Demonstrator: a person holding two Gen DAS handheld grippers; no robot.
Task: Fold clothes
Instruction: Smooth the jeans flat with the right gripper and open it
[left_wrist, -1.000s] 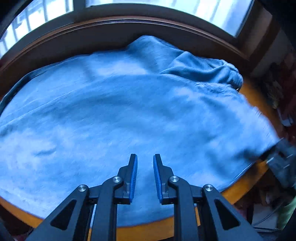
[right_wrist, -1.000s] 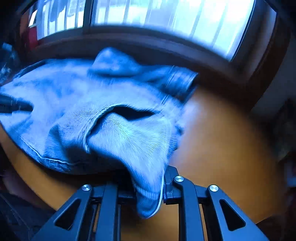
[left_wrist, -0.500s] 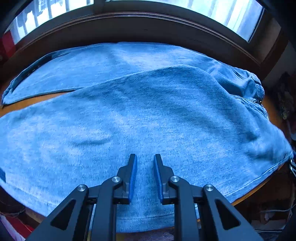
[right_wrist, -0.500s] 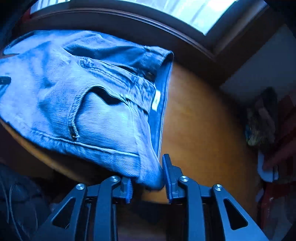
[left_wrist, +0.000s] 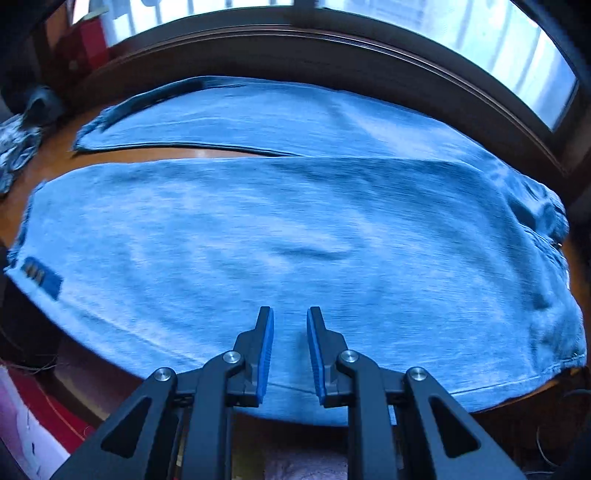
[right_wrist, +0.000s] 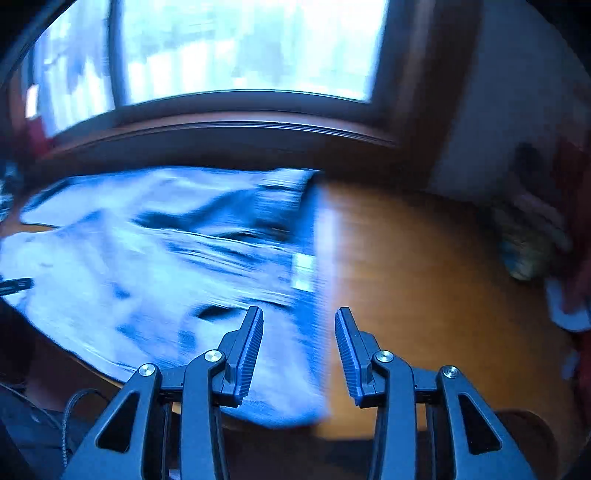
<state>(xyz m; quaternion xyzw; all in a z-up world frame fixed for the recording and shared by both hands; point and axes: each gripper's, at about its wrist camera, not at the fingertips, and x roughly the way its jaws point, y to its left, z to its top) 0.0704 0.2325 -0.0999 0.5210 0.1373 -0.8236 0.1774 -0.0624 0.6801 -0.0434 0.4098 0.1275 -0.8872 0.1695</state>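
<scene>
Your pale blue denim jeans (left_wrist: 295, 236) lie spread flat on the round wooden table (right_wrist: 424, 266). Both the left gripper (left_wrist: 290, 325) and the right gripper (right_wrist: 299, 325) are parted and empty. Next, pinch one leg's hem to fold.

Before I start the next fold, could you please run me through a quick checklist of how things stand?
1. Jeans spread flat on the table: ok.
2. Two legs apart, table showing between: ok.
3. Left claw open, holding nothing: ok.
4. Right claw open over the waistband end: ok.
5. Near edge fully on the table: not ok, it overhangs.
6. Waistband lying smooth: cannot tell, right wrist view blurred.
</scene>
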